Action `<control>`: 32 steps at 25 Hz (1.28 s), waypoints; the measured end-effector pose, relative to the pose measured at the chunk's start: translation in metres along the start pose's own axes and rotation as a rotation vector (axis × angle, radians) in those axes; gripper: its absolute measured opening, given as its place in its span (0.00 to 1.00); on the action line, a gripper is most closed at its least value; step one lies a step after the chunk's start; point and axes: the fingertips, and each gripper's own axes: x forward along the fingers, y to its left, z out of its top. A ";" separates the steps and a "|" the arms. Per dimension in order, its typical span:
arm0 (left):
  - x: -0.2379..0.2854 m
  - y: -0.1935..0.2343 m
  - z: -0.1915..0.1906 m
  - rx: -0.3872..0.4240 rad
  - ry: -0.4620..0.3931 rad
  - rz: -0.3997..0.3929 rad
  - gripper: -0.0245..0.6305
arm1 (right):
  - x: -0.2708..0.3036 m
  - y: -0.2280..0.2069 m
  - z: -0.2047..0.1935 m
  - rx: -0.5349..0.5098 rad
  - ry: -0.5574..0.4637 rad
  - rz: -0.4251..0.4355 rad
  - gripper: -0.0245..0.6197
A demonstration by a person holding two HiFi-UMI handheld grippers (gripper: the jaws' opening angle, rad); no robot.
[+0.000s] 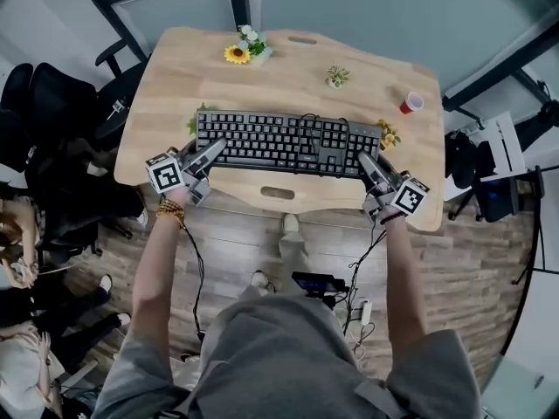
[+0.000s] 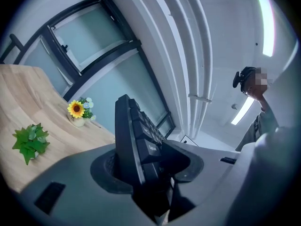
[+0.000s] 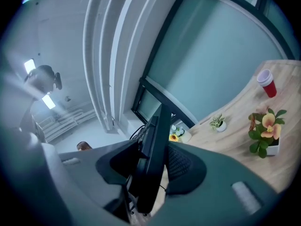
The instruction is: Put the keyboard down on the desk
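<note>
A black keyboard lies across the near half of the wooden desk, its cable coiled on top; I cannot tell whether it rests fully on the wood. My left gripper holds its left end, and my right gripper holds its right end. In the left gripper view the keyboard stands edge-on between the two pads of the left gripper, which touch it on both faces. In the right gripper view the keyboard is likewise clamped edge-on in the right gripper.
On the desk stand a sunflower pot, a small plant, a red cup, a flower pot by the keyboard's right end and a green plant by its left end. Black office chairs crowd the left.
</note>
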 end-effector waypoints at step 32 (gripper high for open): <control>0.069 0.239 -0.092 -0.280 0.192 0.317 0.41 | 0.064 -0.238 -0.090 0.359 0.112 -0.270 0.30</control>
